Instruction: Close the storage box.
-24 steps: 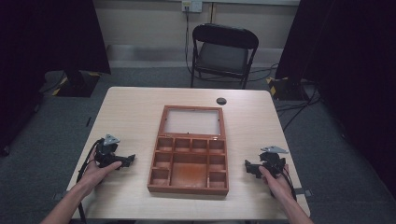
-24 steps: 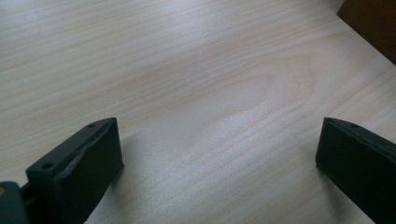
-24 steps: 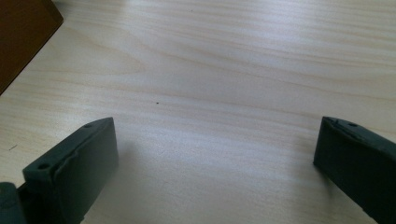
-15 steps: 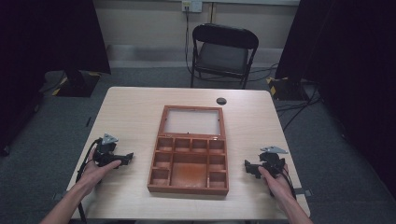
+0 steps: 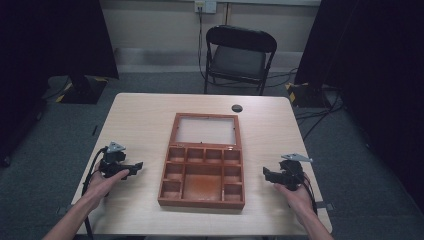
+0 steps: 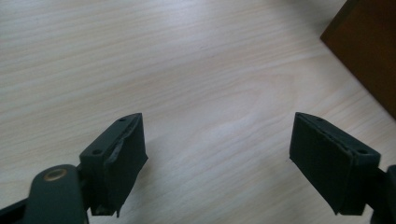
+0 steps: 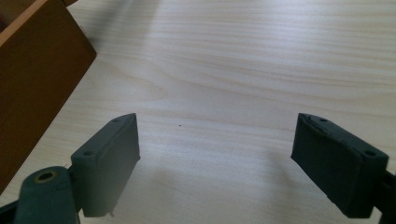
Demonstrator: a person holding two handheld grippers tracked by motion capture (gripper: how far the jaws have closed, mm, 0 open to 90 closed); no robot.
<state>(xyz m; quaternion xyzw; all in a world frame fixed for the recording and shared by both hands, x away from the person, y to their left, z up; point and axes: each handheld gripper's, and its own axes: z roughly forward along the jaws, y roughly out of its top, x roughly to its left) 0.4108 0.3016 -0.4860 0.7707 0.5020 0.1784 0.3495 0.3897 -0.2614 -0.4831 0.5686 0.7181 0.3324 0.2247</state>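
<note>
The left hand (image 5: 102, 182) rests low on the bench (image 5: 140, 120), its claw (image 5: 136, 166) aimed right toward the box (image 5: 204, 161), jaws spread wide and empty. The box lies mid-bench, seemingly empty. The right hand (image 5: 295, 195) mirrors it, its claw (image 5: 266, 173) gaping toward the box, gripping nothing.

Pale wooden tabletop (image 5: 140, 125), light grain. In the middle, a brown compartment tray (image 5: 202, 177) with open glass-paned lid (image 5: 205, 130) lying flat behind it. Near the far edge, a small dark round object (image 5: 237, 108).
</note>
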